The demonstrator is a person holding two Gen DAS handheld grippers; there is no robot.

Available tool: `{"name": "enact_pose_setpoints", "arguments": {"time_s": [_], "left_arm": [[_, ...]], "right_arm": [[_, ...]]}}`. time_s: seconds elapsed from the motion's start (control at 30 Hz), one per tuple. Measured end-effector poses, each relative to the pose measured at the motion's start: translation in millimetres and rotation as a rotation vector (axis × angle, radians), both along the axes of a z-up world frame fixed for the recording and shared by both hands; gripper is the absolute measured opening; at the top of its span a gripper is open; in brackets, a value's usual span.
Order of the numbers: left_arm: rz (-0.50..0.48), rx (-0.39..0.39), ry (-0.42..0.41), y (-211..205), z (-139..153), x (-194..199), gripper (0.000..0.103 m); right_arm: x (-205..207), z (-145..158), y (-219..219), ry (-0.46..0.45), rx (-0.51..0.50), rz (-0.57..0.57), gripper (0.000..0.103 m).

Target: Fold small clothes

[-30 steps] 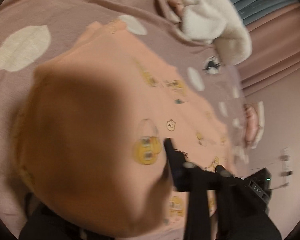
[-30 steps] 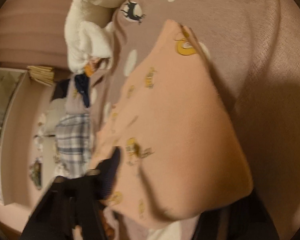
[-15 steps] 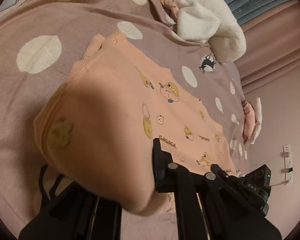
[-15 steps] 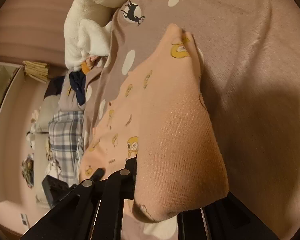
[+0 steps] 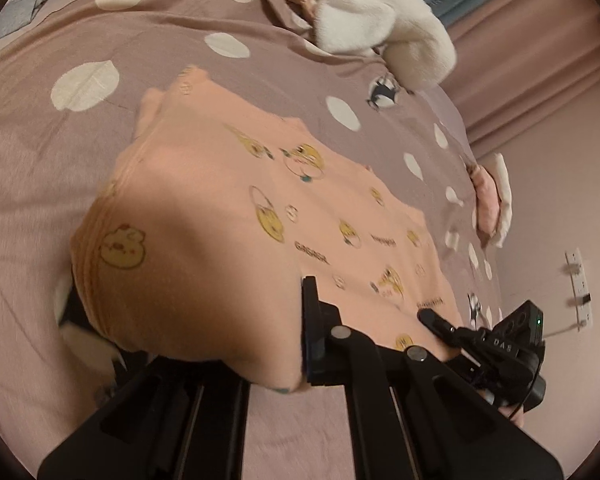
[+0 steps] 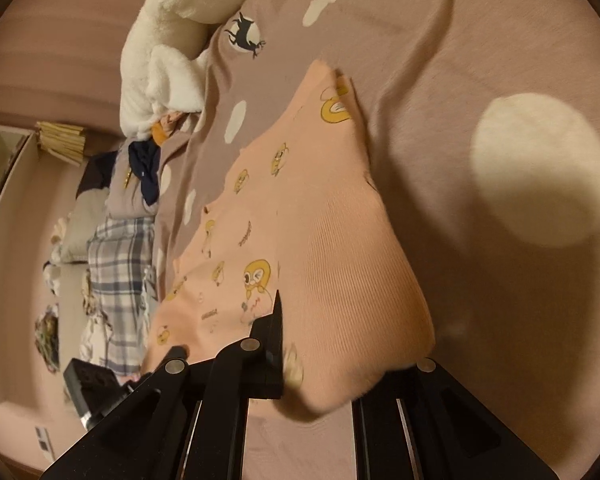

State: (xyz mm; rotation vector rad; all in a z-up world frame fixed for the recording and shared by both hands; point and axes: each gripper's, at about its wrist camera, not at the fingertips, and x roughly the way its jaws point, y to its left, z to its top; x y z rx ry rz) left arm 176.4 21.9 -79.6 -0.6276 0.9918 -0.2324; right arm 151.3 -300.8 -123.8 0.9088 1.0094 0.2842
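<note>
Bed [image 5: 40,168] with mauve polka-dot sheet fills both views; white fluffy blanket [image 5: 380,12] bunched at the far end, plaid cloth [image 6: 120,280] beyond the bed edge in the right wrist view; peach garment [image 5: 228,208] with yellow cartoon prints lies spread on the sheet mid-bed, its near edge lifted off the sheet and draped over both grippers; left gripper [image 5: 204,320] clamped on one near corner of the garment, only the inner finger shows, the other hidden under cloth; right gripper [image 6: 340,348] clamped on the other near corner, ribbed hem bulging between its fingers; far part of the garment rests flat on the sheet, one corner pointing toward the blanket; right gripper also shows at the lower right of the left wrist view, touching the garment edge; small pink cloth [image 5: 488,204] at the bed edge, apart from the garment.
</note>
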Motion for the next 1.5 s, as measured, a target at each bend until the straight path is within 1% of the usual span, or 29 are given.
{"name": "enact_pose_setpoints", "arguments": {"time_s": [0.1, 0.2, 0.33, 0.4, 0.5, 0.6, 0.7, 0.73, 0.77, 0.83, 0.87, 0.9, 0.93, 0.97, 1.03, 1.07, 1.1, 1.17, 1.2, 1.23, 1.3, 1.4, 1.47, 1.5], "left_arm": [[-0.003, 0.005, 0.0, -4.3, 0.6, -8.5, 0.004], [0.018, -0.023, 0.007, -0.2, -0.5, -14.6, 0.004], [0.023, 0.008, -0.015, 2.6, 9.3, -21.8, 0.004], [0.027, 0.032, -0.03, 2.5, 16.0, -24.0, 0.004], [0.025, 0.02, -0.032, 5.2, 18.5, -22.2, 0.004], [0.025, 0.014, -0.002, 7.6, 11.4, -19.6, 0.004], [0.033, 0.055, 0.01, 6.8, -1.8, -20.1, 0.005], [0.033, 0.049, 0.017, 7.2, -5.2, -20.1, 0.005], [0.029, 0.021, 0.03, 8.8, -11.7, -18.9, 0.006], [0.043, -0.023, 0.046, 12.7, -20.6, -15.9, 0.008], [0.052, -0.03, 0.051, 14.4, -23.8, -13.8, 0.013], [0.062, -0.028, 0.059, 16.1, -26.8, -11.1, 0.016], [0.072, -0.024, 0.066, 17.4, -28.8, -8.6, 0.021], [0.079, -0.023, 0.075, 19.1, -31.2, -6.0, 0.024], [0.088, -0.07, 0.087, 23.8, -36.9, 0.6, 0.025], [0.087, -0.1, 0.088, 25.7, -38.9, 4.8, 0.029], [0.095, -0.127, 0.09, 27.8, -40.7, 9.9, 0.031], [0.113, -0.172, 0.09, 31.0, -43.1, 18.4, 0.043], [0.126, -0.207, 0.092, 33.0, -45.3, 24.6, 0.043], [0.134, -0.226, 0.094, 33.5, -45.7, 28.9, 0.043], [0.139, -0.248, 0.09, 34.4, -45.1, 37.3, 0.044], [0.123, -0.218, 0.091, 31.9, -44.7, 52.1, 0.044], [0.123, -0.214, 0.085, 31.2, -45.6, 59.4, 0.042], [0.121, -0.214, 0.083, 31.2, -46.1, 62.1, 0.039]], "right_arm": [[-9.9, 3.6, -7.7, -0.015, 0.002, -0.015, 0.008], [-15.9, 3.6, -7.1, -0.005, -0.026, -0.018, 0.007], [-19.1, 3.3, -6.7, -0.014, 0.001, -0.029, 0.006], [-18.2, 5.4, -4.0, -0.015, -0.008, -0.027, 0.006], [-18.6, 5.6, -2.8, -0.005, -0.007, -0.029, 0.006], [-18.9, 2.0, -3.8, 0.017, 0.002, -0.016, 0.006], [-21.2, -3.2, -7.3, 0.031, 0.007, -0.024, 0.006], [-20.8, -6.4, -7.7, 0.042, 0.008, -0.024, 0.006], [-19.9, -10.0, -7.5, 0.057, 0.011, -0.024, 0.007], [-19.5, -16.8, -7.7, 0.086, 0.017, -0.021, 0.02], [-18.7, -20.1, -6.8, 0.095, 0.023, -0.019, 0.023], [-17.4, -24.5, -5.7, 0.093, 0.045, -0.019, 0.028], [-17.6, -26.1, -6.3, 0.084, 0.069, -0.019, 0.033], [-16.7, -27.8, -6.3, 0.071, 0.101, -0.024, 0.036], [-12.9, -28.0, -5.7, 0.05, 0.143, -0.024, 0.051], [-8.9, -26.6, -3.7, 0.041, 0.15, -0.017, 0.053], [-4.5, -24.4, -0.7, 0.035, 0.139, -0.011, 0.054], [3.1, -21.7, 4.9, 0.028, 0.112, -0.006, 0.054], [7.1, -21.9, 8.4, 0.024, 0.112, 0.0, 0.054], [10.1, -23.1, 9.4, 0.021, 0.121, 0.005, 0.054], [17.3, -27.0, 12.0, 0.013, 0.16, 0.011, 0.054], [25.2, -29.5, 13.7, -0.002, 0.188, 0.021, 0.054], [29.3, -27.7, 16.4, -0.009, 0.168, 0.039, 0.054], [31.8, -25.7, 18.9, -0.009, 0.14, 0.051, 0.051]]}}
